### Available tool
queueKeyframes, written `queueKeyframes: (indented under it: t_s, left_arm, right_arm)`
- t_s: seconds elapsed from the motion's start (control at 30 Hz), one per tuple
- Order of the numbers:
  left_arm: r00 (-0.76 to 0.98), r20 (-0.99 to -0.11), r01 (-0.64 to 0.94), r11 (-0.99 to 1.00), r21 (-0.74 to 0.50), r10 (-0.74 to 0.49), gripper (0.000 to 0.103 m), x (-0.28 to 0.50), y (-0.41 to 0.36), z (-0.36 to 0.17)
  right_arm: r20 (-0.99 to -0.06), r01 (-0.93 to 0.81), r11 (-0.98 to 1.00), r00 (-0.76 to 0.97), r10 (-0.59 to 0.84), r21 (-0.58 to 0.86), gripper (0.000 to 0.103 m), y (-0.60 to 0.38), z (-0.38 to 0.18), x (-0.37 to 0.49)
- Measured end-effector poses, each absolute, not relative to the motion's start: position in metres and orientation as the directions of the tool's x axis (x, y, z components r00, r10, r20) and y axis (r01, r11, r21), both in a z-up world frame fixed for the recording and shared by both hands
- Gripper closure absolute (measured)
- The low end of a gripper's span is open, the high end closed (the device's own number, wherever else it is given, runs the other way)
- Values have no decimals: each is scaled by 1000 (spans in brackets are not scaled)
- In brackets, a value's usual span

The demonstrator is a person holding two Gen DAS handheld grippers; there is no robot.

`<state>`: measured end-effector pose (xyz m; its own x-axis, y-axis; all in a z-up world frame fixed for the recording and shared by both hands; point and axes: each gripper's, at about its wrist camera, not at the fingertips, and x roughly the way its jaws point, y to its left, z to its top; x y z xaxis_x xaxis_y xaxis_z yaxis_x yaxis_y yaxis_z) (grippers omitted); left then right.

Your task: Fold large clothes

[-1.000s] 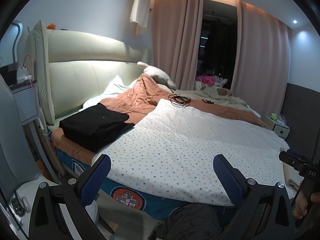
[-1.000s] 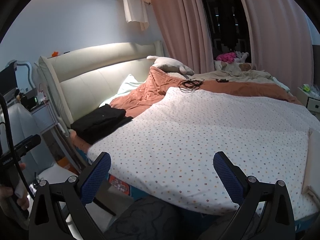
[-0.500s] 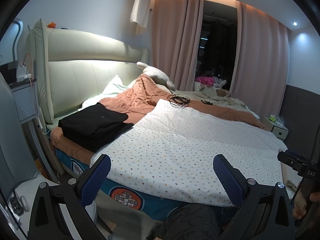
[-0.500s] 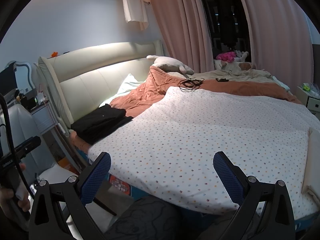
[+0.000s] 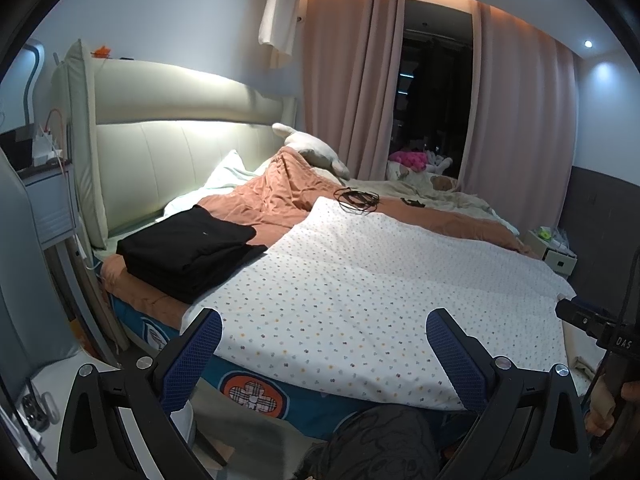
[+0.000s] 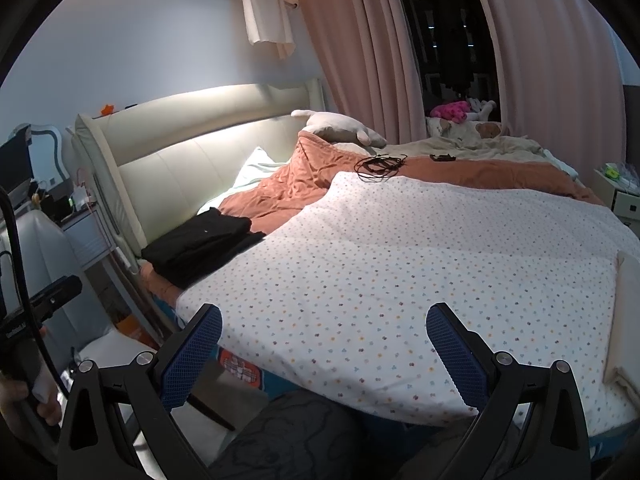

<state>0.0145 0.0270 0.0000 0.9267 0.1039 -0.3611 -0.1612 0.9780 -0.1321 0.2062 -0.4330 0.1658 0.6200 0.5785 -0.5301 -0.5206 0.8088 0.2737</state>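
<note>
Black folded clothes (image 5: 188, 250) lying at 10 o'clock; left gripper (image 5: 322, 354) and right gripper (image 6: 324, 350) both hovering wide open, empty, over dotted sheet (image 5: 380, 292). Advise pinching near corners, keeping tension even.

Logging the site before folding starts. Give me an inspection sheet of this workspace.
Surface: bed, covered by a dotted white sheet spread flat, over a rust quilt.
Job's things: black folded clothes stacked at the bed's headboard corner; beige cloth at the sheet's right edge, only partly in view.
Clutter: plush toy by the pillows; pink toy near the curtains.
Grippers: left tongs open, empty, off the near bed edge; right tongs open, empty, likewise.
Cables: black cable coil on the sheet's far edge.
Surroundings: padded headboard, pink curtains, dark window, nightstand on the far side.
</note>
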Motion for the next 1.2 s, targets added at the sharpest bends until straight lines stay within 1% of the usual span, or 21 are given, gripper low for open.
queueKeyframes:
  t_s: [0.67, 0.87, 1.2]
  left_arm:
    - [930, -354, -143, 984, -106, 98, 1, 13, 20, 2]
    - [930, -341, -164, 985, -56, 135, 1, 11, 13, 3]
    - [931, -342, -163, 983, -85, 125, 1, 10, 14, 1]
  right_arm:
    - [-522, -514, 808, 623, 582, 288, 1, -443, 165, 209]
    - [-522, -514, 808, 623, 583, 289, 1, -445, 165, 208]
    - [-525, -504, 811, 623, 580, 298, 1, -449, 163, 210]
